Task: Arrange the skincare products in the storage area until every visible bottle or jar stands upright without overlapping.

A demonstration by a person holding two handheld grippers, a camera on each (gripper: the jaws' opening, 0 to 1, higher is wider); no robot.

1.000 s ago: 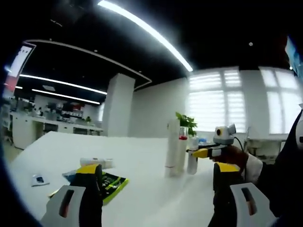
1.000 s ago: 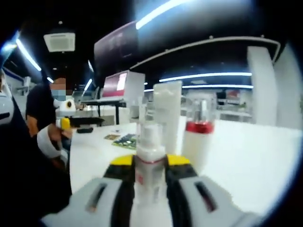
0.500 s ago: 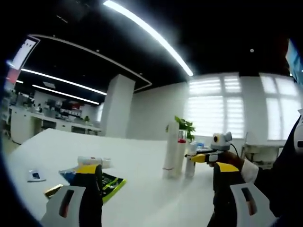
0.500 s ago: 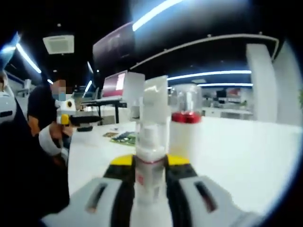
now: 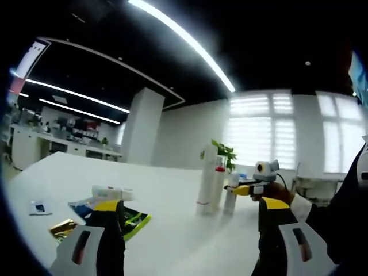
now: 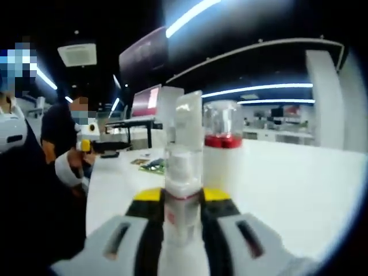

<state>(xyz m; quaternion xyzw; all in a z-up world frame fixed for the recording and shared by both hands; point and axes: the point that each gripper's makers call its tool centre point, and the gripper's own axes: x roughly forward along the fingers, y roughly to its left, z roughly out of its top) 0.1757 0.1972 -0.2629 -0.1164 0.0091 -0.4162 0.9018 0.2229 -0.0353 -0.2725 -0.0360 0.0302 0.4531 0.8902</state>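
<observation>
Right gripper (image 6: 183,215) clenched on small spray bottle (image 6: 183,190), set close beside red-collared bottle (image 6: 223,150) (a sideways nudge could topple it); left gripper (image 5: 190,230) released, idle.

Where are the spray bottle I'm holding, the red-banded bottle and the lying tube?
spray bottle (image 6: 183,198): right gripper view, on its body between the jaws.
red-banded bottle (image 6: 223,167): right gripper view, on its white body below the red band.
lying tube (image 5: 109,191): left gripper view, on its white side.
</observation>
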